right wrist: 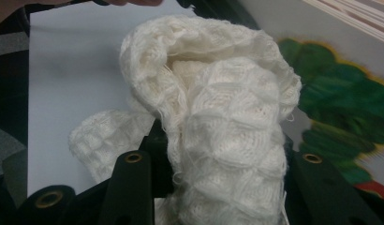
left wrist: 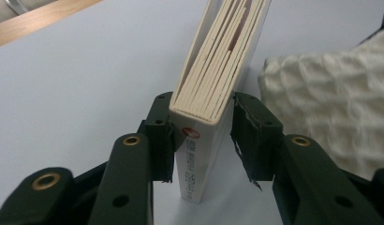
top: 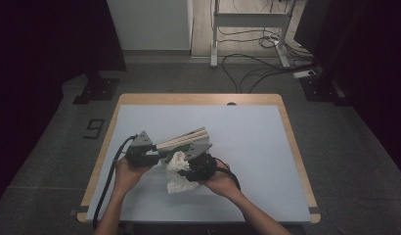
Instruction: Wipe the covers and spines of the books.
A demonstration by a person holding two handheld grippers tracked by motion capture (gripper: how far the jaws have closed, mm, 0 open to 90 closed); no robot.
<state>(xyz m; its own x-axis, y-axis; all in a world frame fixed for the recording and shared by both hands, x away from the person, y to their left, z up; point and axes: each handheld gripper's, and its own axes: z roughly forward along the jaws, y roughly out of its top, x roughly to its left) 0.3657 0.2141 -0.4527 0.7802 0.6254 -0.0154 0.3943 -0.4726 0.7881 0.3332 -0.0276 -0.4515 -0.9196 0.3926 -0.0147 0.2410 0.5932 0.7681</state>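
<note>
High view: left claw (top: 157, 155) grips book (top: 185, 138); right claw (top: 186, 169) grips cloth (top: 178, 161)

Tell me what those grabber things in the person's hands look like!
Each tool is black, with two chunky jaws dotted with brass-coloured rivets. The left tool carries a grey three-cornered plate on top, and a thick black cable trails back from it. The right tool is black too. The forearms are bare, no sleeves.
</note>
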